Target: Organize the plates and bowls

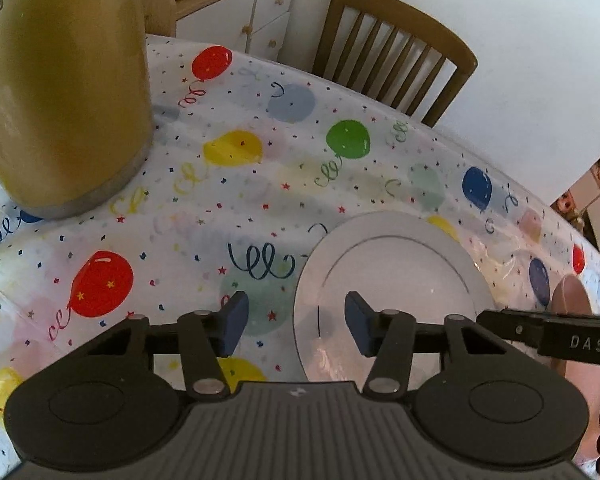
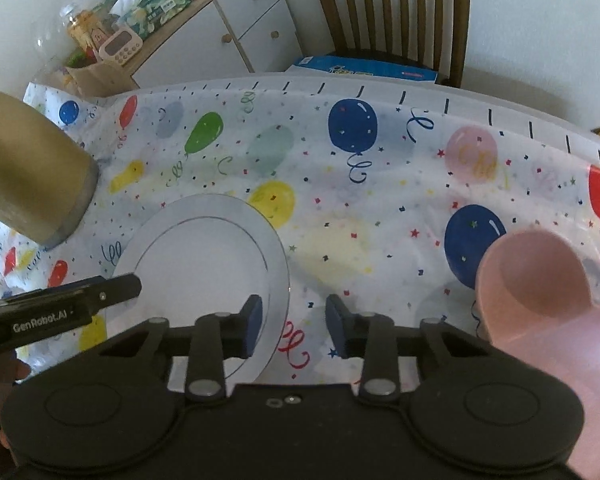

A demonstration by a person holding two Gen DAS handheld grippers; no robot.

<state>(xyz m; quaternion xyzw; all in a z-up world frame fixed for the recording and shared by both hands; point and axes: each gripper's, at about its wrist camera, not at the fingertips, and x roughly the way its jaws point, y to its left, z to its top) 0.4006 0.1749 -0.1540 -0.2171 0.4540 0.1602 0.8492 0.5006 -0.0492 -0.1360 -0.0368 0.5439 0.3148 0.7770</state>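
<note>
Straddling opposite edges of the white plate [image 1: 392, 280], the two grippers look set for a two-sided lift, which suits a flat dish lying flush on the worktop [image 1: 260, 184] with no lip to catch from above. The left gripper [image 1: 296, 322] has its jaws parted with the plate's left rim between them: one blue pad over the balloon-print cloth, the other over the plate's well, neither plainly pressing on it. The right gripper [image 2: 294, 326] does the same from the other side, jaws apart across the right rim, one pad above the plate, the other over bare cloth. Both point steeply down, probably so the lower pads can slide under the rim. No earlier picture is at hand to show travel, so only this stance can be told. A pink bowl [image 2: 540, 280] sits near the right gripper, blurred and very close to the lens; whether it rests on the cloth or a little above I cannot say for sure. A tall gold jug [image 1: 60, 80] stands well left of the plate, clear of the work. The plate seems the first piece to be gathered, with the bowl a likely partner.
</note>
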